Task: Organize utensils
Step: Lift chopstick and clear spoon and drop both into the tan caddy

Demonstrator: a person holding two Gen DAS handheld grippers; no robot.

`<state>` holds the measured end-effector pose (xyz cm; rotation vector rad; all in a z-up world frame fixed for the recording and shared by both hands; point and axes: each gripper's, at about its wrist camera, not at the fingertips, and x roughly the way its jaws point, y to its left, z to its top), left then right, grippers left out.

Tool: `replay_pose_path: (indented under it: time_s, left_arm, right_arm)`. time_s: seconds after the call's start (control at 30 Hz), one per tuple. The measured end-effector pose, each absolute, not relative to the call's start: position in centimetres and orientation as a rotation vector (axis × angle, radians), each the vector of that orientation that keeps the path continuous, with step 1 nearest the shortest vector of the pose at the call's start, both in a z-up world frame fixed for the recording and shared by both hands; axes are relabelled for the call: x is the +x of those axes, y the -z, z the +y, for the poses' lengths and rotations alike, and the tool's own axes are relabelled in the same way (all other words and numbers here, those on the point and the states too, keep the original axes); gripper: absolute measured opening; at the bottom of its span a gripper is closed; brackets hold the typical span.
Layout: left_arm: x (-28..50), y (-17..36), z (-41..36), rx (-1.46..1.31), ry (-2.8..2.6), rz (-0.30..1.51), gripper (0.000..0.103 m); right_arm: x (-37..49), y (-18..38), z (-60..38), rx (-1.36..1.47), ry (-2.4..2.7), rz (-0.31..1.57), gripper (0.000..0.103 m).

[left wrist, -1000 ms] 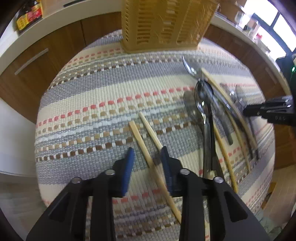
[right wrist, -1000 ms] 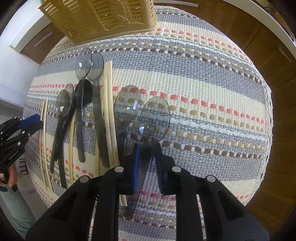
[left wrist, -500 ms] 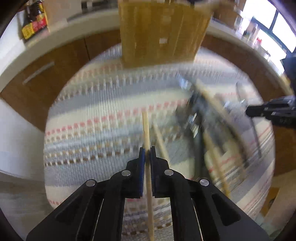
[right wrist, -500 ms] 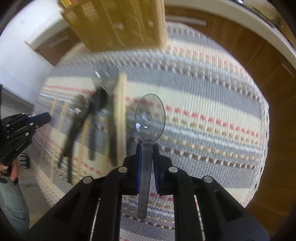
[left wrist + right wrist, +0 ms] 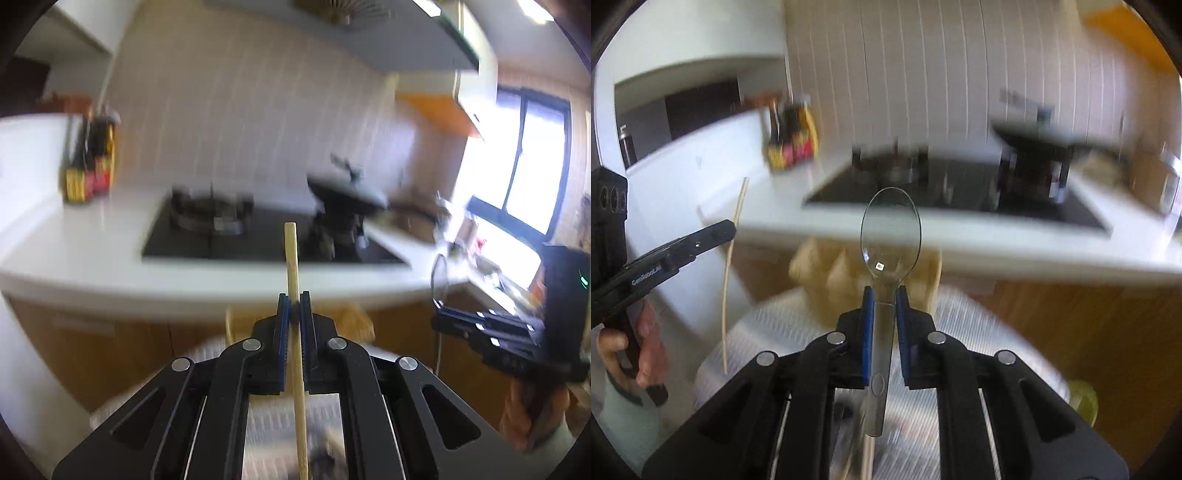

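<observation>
L gripper (image 5: 294, 303) clamps chopstick (image 5: 291, 258), R gripper (image 5: 885, 300) spoon (image 5: 891, 230).

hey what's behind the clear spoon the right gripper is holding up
Through the clear spoon bowl shows the white counter edge and black stove; below, the blurred tan basket. The right gripper hides its handle's middle, and the basket's contents cannot be seen.

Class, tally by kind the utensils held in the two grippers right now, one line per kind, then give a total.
Chopstick, in the left gripper: 1
Clear spoon, in the right gripper: 1
Total held: 2
</observation>
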<state>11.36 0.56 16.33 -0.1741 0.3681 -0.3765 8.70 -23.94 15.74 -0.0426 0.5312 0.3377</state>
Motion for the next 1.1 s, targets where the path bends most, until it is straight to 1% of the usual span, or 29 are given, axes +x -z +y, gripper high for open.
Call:
replay_pose_path:
  time_s: [0.13,0.17,0.3,0.57,0.83,0.87,0.9,0.93,1.0,1.03,1.07,1.1]
  left_arm:
    - [12.8,-17.4,-1.1,-0.152,0.313,0.198,0.004]
    - [13.2,-17.9,-1.2,-0.144,0.291,0.169,0.004]
    - [14.9,-17.0,-2.5,-0.122,0.206,0.08,0.004]
    - [18.8,-14.6,-2.7,-0.123,0.141,0.072,0.004]
    - [19.6,-12.2,-1.4,-0.111,0.158,0.113,0.005]
    - [19.5,-12.0,-1.3,-0.114,0.165,0.118,0.005]
    - [19.3,-11.9,-1.2,-0.117,0.173,0.125,0.01]
    - [19.2,-11.8,-1.1,-0.12,0.176,0.131,0.013]
    - [18.6,-11.7,-0.6,-0.136,0.192,0.147,0.026]
    - [18.2,-11.8,-0.4,-0.142,0.203,0.159,0.029]
    - [17.7,-11.9,-0.1,-0.149,0.218,0.171,0.036]
    - [17.0,-12.0,0.2,-0.156,0.23,0.178,0.04]
  right_arm:
    - [11.5,-16.8,-23.3,-0.031,-0.29,0.37,0.01]
    - [12.3,-16.5,-23.1,-0.022,-0.279,0.353,0.01]
    - [15.6,-15.0,-23.6,0.031,-0.22,0.305,0.01]
    - [19.9,-10.6,-23.1,0.01,-0.183,0.342,0.01]
    - [19.3,-8.3,-23.1,0.026,-0.208,0.377,0.011]
    - [19.3,-8.2,-23.2,0.028,-0.22,0.386,0.011]
    - [19.0,-8.2,-23.2,0.027,-0.233,0.398,0.011]
    - [18.6,-8.1,-23.3,0.03,-0.238,0.404,0.013]
    - [17.8,-8.3,-23.6,0.041,-0.256,0.415,0.022]
    - [17.4,-8.3,-23.8,0.048,-0.267,0.424,0.034]
    - [16.7,-8.4,-24.1,0.061,-0.277,0.427,0.049]
    - [16.1,-8.6,-24.4,0.07,-0.277,0.422,0.051]
